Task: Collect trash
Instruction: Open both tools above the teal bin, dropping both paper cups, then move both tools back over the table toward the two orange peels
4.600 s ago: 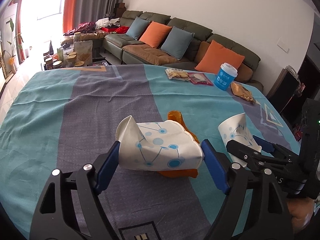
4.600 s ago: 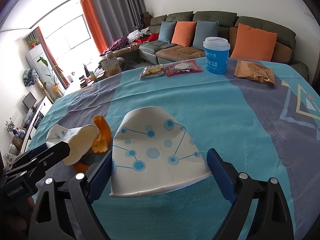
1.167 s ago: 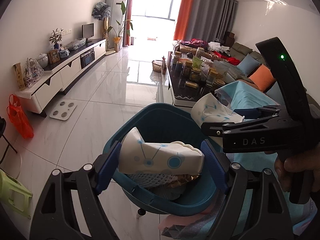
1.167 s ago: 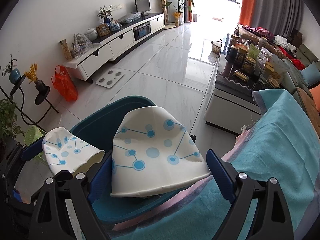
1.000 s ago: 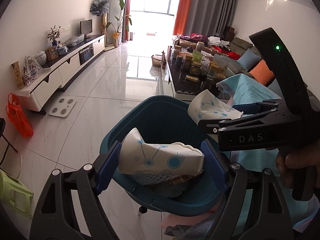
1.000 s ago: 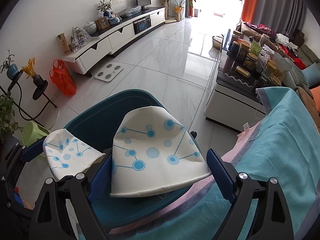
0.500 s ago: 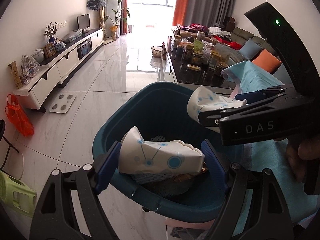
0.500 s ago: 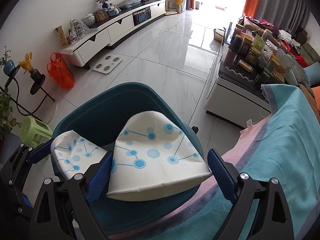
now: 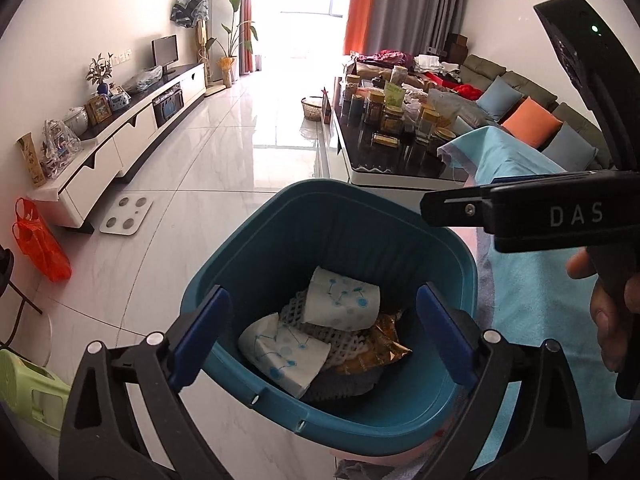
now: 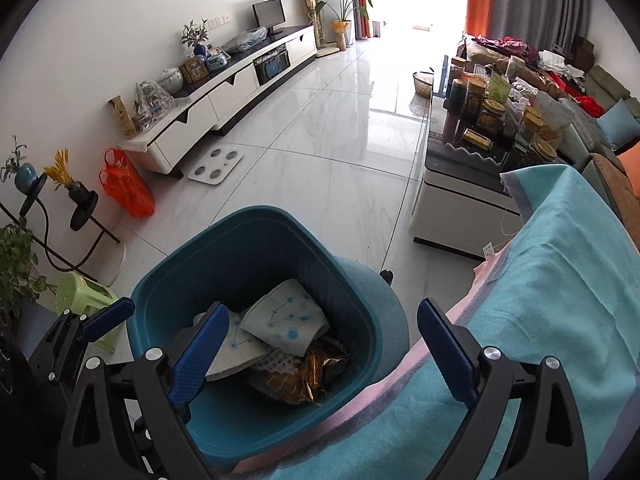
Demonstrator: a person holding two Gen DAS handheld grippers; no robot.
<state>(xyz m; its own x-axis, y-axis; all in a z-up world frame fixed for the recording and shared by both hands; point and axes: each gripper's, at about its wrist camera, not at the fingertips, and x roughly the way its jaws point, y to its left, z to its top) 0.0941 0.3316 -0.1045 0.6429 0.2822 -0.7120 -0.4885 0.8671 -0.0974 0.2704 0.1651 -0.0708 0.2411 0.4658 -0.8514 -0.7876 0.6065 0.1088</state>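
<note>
Both spread wide, holding nothing: left hand-held gripper (image 9: 318, 334) and right hand-held gripper (image 10: 318, 354), side by side above the bin (image 9: 256, 256). Straight below the fingers, two paper cups (image 9: 342, 306) (image 9: 282, 352) on their sides, long axes roughly crosswise. One bin. Bench (image 10: 560, 264) off right, closer to the right one.

White capital letters reading "DAS" are printed on the black side of the right gripper (image 9: 452, 210), seen from the left wrist camera just above and right of the left gripper's (image 9: 320, 336) own fingers. No other lettering is legible.
</note>
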